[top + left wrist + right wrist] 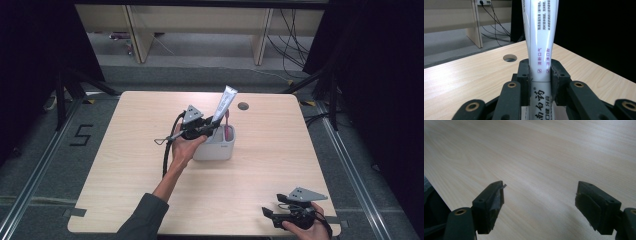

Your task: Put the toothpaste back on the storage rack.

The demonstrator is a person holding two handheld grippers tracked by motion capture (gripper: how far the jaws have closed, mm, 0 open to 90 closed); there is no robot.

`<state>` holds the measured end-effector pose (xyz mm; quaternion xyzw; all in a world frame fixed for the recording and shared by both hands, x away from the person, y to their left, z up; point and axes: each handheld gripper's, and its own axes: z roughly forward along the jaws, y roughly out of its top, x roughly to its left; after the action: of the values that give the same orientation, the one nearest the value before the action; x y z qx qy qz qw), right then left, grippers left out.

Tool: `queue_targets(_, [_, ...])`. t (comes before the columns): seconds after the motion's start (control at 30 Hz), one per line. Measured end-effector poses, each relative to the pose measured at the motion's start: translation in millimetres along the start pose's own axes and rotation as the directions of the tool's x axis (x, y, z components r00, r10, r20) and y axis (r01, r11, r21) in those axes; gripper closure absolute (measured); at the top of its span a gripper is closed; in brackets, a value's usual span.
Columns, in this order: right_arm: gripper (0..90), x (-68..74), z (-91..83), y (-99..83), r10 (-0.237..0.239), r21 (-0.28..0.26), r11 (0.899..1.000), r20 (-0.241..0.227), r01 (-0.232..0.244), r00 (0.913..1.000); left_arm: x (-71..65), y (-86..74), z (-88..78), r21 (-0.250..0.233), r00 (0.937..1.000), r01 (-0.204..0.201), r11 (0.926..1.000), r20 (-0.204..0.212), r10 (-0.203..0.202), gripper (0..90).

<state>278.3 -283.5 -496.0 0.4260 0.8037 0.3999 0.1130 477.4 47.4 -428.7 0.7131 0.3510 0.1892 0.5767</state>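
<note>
Toothpaste tube (223, 103): standing upright, leaning toward 1 o'clock over white holder (216, 146), table centre.
Left gripper (539, 71): squeezing tube between both pads.
Right gripper (540, 200): gaping wide, gripping nothing, resting at 5 o'clock.

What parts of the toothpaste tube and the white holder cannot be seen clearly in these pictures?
- Toothpaste tube, left gripper view: its top is cut off by the upper edge, its lower end by the bottom edge and the left gripper.
- White holder, high view: the inside is hidden by its wall and the gripper.
- Pink item in the holder, high view: too small to identify.
</note>
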Motion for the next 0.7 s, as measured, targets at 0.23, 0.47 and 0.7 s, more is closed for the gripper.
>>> queue_targets(0.23, [23.8, 0.1, -0.2, 0.0, -0.001, 0.000, 1.000, 0.001, 0.001, 1.0000, 2.1, -4.6, 0.5, 0.013, 1.0000, -0.002, 0.9999, -0.009, 0.003, 72.0])
queue_targets(0.47, [23.8, 1.5, 0.3, -0.2, 0.019, 0.006, 1.000, -0.009, -0.019, 0.9998, 3.2, -8.7, 2.1, 0.032, 0.9998, -0.010, 0.9994, -0.014, 0.011, 72.1])
queue_targets(0.7, [23.8, 1.6, 0.1, -0.1, 0.015, 0.007, 1.000, -0.008, -0.015, 0.9999, 2.3, -10.9, 4.4, 0.046, 0.9998, -0.010, 0.9989, -0.015, 0.011, 72.1])
